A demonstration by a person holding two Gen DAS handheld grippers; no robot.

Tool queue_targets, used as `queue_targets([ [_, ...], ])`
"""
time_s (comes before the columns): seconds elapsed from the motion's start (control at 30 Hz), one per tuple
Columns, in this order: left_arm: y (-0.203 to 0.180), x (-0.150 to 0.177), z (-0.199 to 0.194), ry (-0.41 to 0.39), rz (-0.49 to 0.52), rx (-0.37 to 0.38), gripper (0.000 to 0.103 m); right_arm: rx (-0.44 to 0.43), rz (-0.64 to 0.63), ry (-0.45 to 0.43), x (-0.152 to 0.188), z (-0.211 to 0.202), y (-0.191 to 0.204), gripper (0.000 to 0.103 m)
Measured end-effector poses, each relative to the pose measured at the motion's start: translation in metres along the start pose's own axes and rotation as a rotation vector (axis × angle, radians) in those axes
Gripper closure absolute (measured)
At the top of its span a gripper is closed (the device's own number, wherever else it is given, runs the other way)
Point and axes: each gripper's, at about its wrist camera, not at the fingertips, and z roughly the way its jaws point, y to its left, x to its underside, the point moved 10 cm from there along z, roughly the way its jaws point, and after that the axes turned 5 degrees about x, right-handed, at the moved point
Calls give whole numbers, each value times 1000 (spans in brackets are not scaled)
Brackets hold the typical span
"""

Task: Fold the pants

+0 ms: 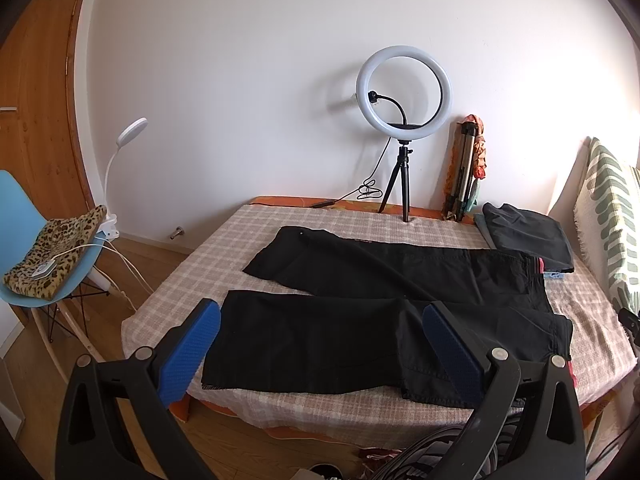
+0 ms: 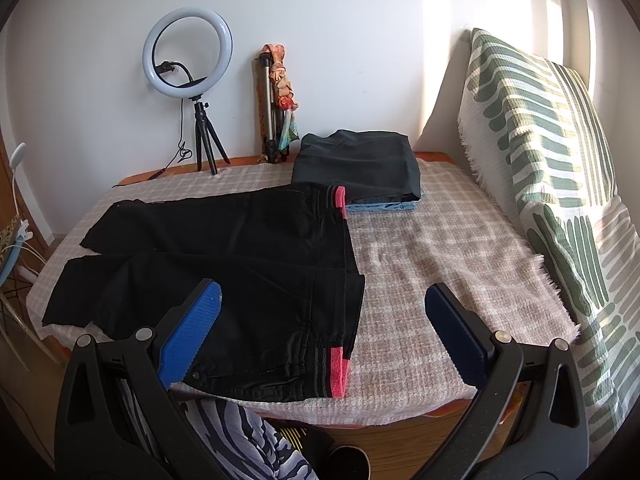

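Observation:
Black pants (image 1: 360,304) lie spread flat on the checked table cover (image 1: 180,276), legs to the left, waistband with pink trim to the right. They also show in the right wrist view (image 2: 240,260), with the pink waistband end (image 2: 339,372) at the near edge. My left gripper (image 1: 320,320) is open and empty, held above the near leg. My right gripper (image 2: 322,302) is open and empty, above the waist area near the table's front edge. Neither touches the cloth.
A stack of folded dark and blue clothes (image 2: 360,168) sits at the back right. A ring light on a tripod (image 1: 404,120) and a folded tripod (image 1: 464,168) stand at the back wall. A patterned cushion (image 2: 552,200) lies right; a blue chair (image 1: 36,240) stands left.

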Motion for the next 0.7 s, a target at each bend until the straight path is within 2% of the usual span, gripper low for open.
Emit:
queue_targets([
  [0.7, 0, 3, 5, 12, 4, 2, 0, -8, -3, 14, 2, 2, 0, 0],
])
